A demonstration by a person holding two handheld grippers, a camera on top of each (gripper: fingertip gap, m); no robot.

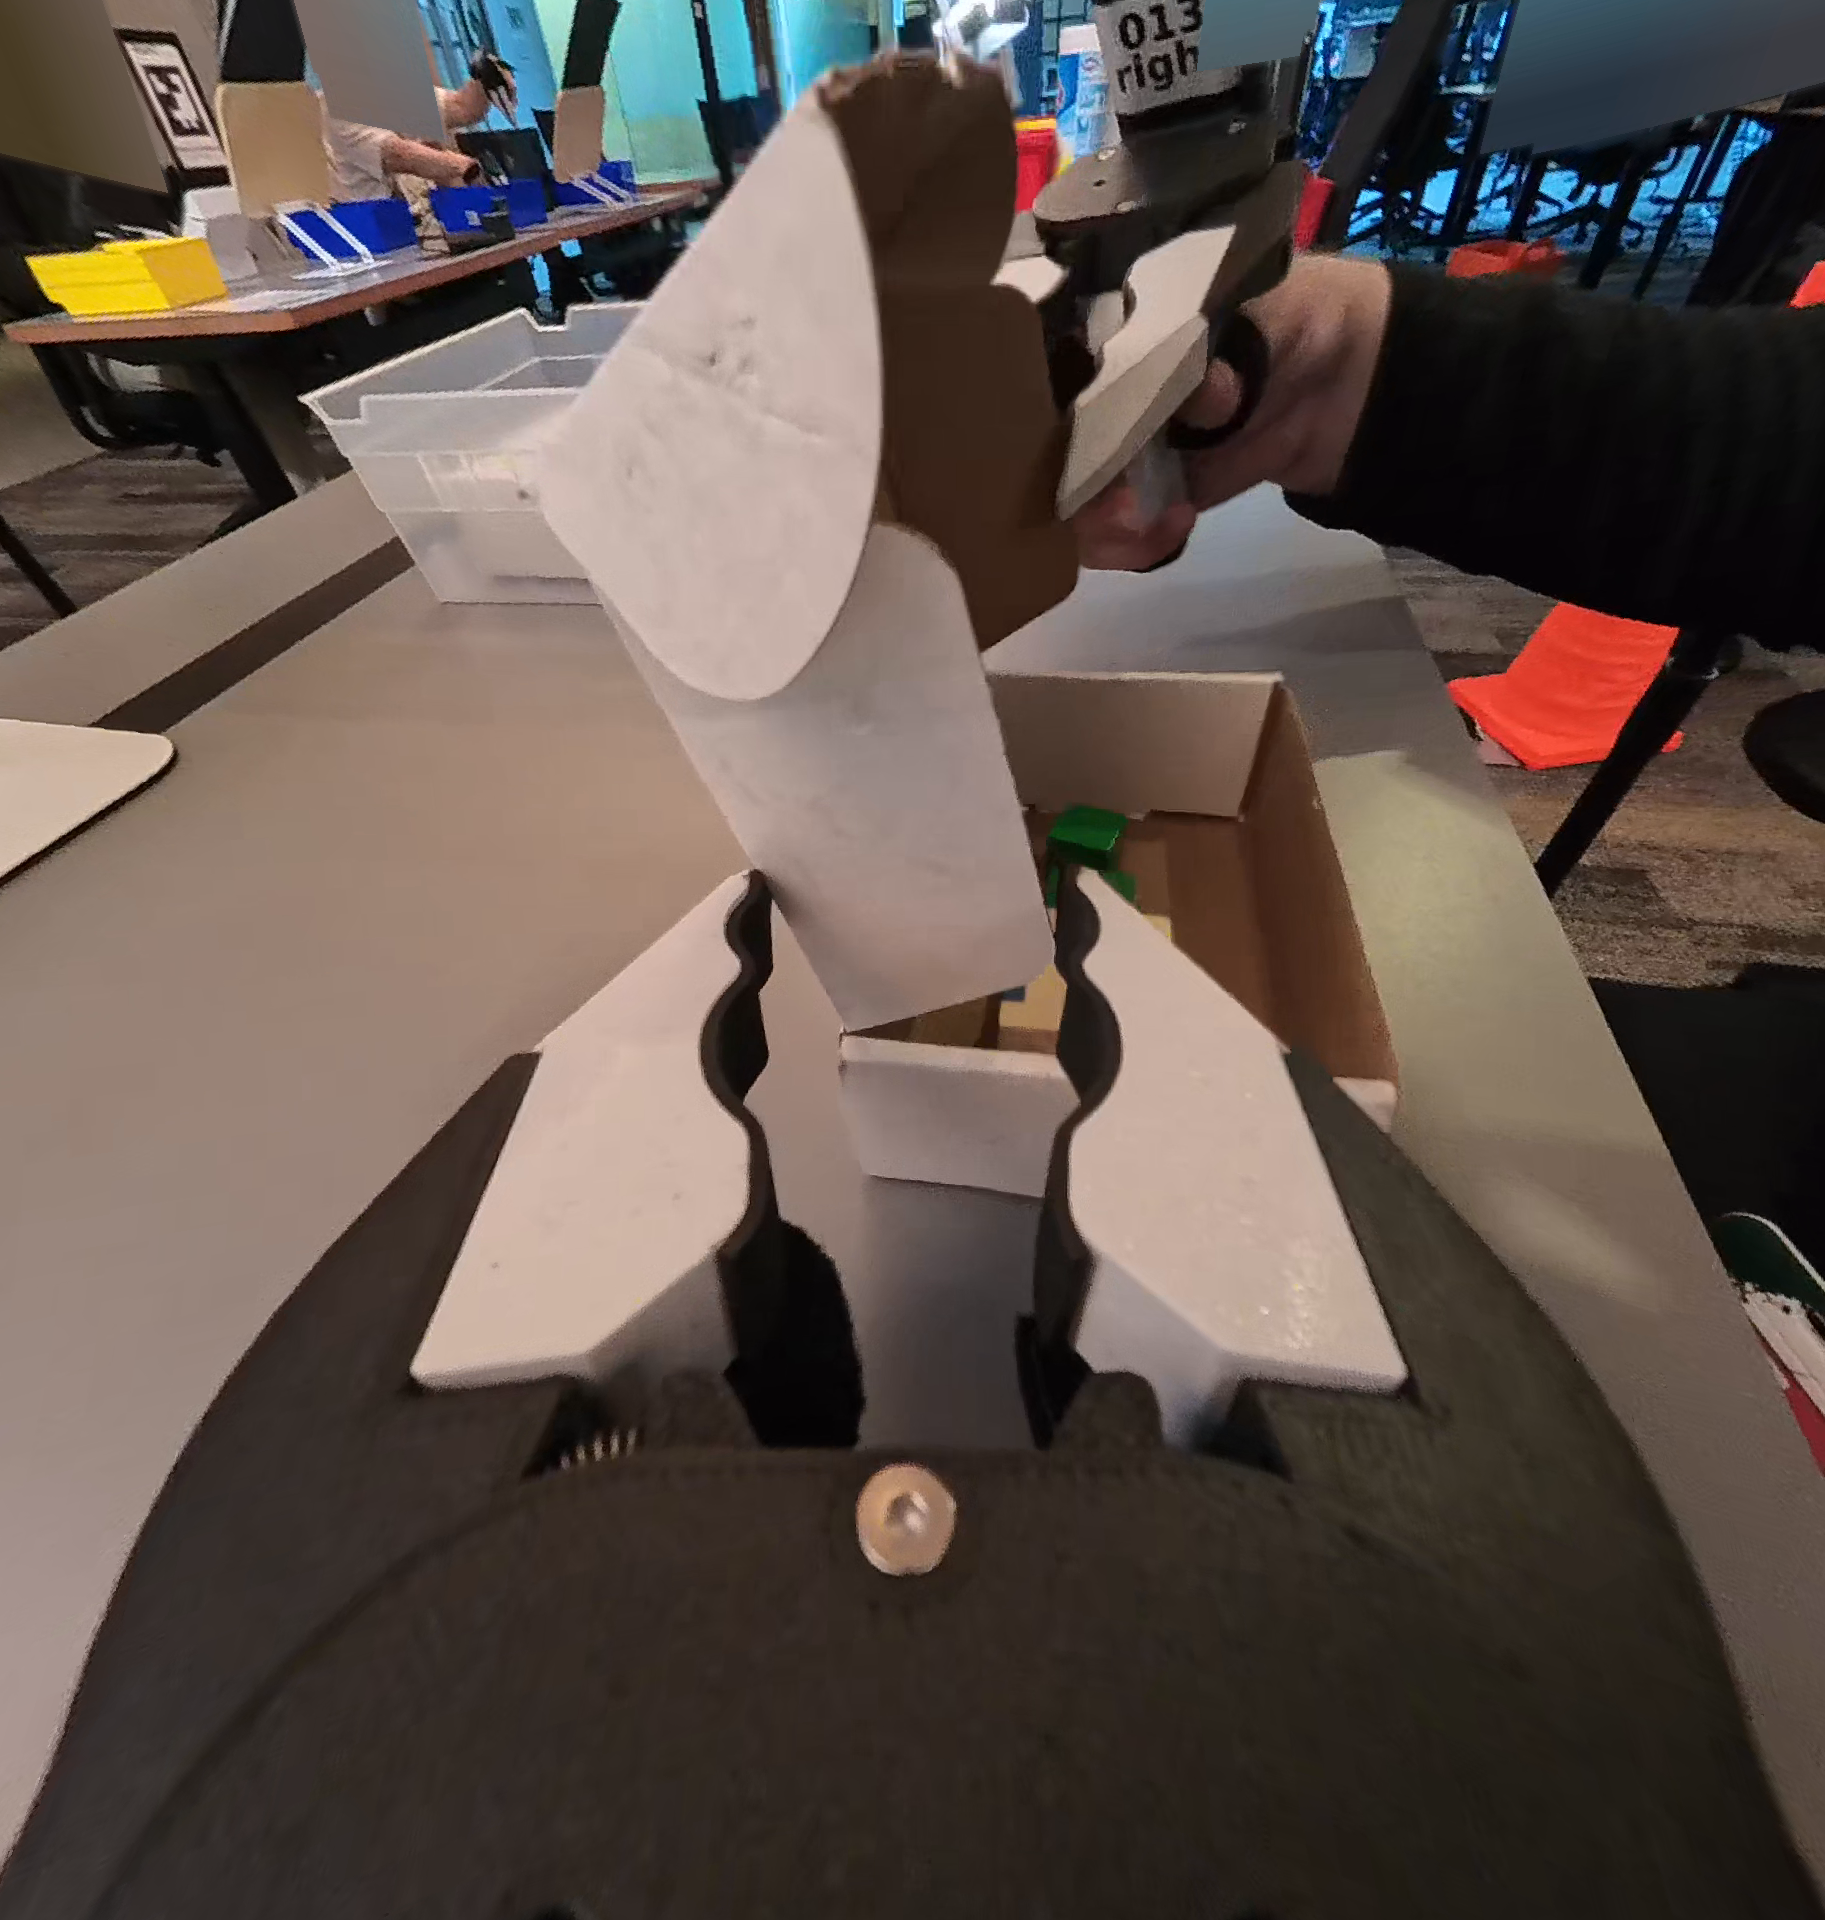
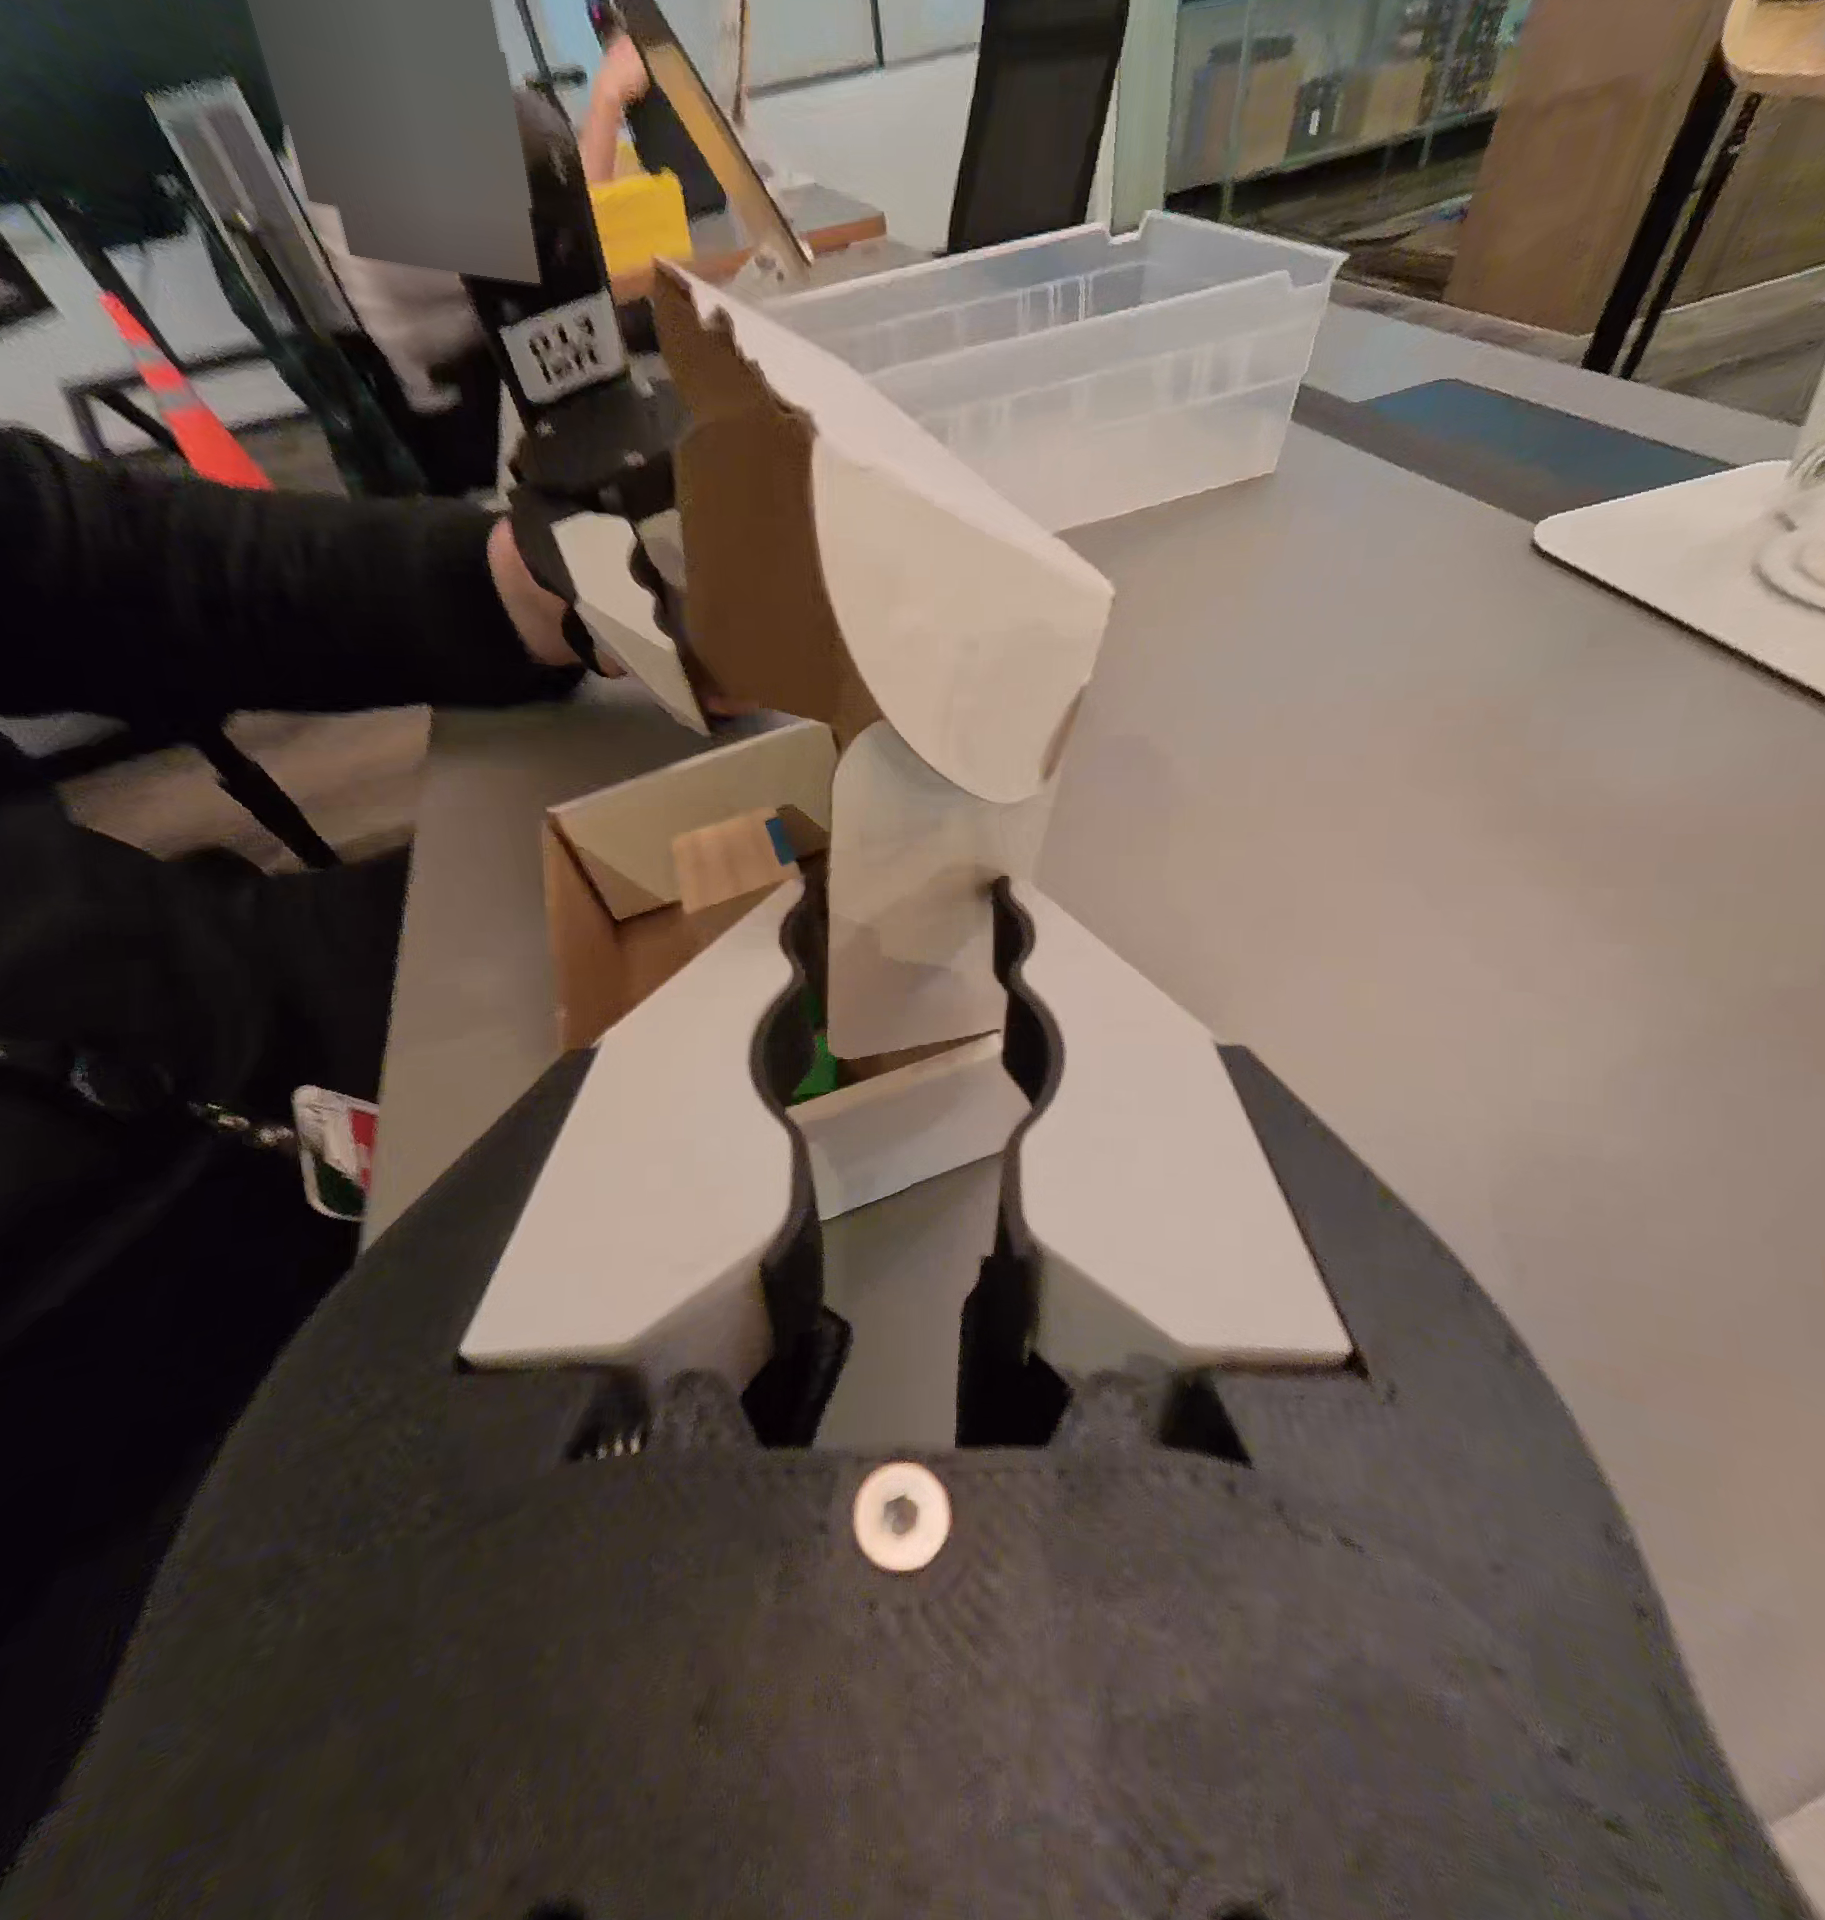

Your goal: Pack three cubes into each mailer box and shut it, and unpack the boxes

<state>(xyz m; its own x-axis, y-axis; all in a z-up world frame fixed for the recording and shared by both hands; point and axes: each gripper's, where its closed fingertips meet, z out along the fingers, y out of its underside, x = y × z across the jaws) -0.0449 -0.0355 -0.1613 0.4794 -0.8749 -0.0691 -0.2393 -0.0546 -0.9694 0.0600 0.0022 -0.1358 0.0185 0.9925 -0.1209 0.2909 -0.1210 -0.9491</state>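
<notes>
Cardboard like this is light and stiff across its panels but bends readily at the creases, so the mailer box (image 1: 1292,883) should shift easily on the smooth grey counter (image 1: 368,883) unless something steadies it.

In the left wrist view, a clear plastic bin (image 1: 451,468) stands at ten o'clock, well behind the box; I can make out nothing inside it. At the centre the box's lid (image 1: 742,416) stands raised and tilted, white outside and brown inside, with its rounded side flaps hanging loose. The left gripper (image 1: 913,894) is released, its jaws spread to either side of the lower end of one white flap, beside the near corner of the box. I cannot tell whether either finger touches the card.

To the right, at one to two o'clock, the box's tray lies uncovered. It holds a green cube (image 1: 1084,842) towards the far wall and a pale wooden cube (image 1: 1033,1008) nearer; a third is not visible.

The right gripper (image 2: 903,894) is likewise spread, on the opposite side of the box.

The thin lid edge or front flap looks like the best hold. A pinch there should be light, since the panels would crease under force.
</notes>
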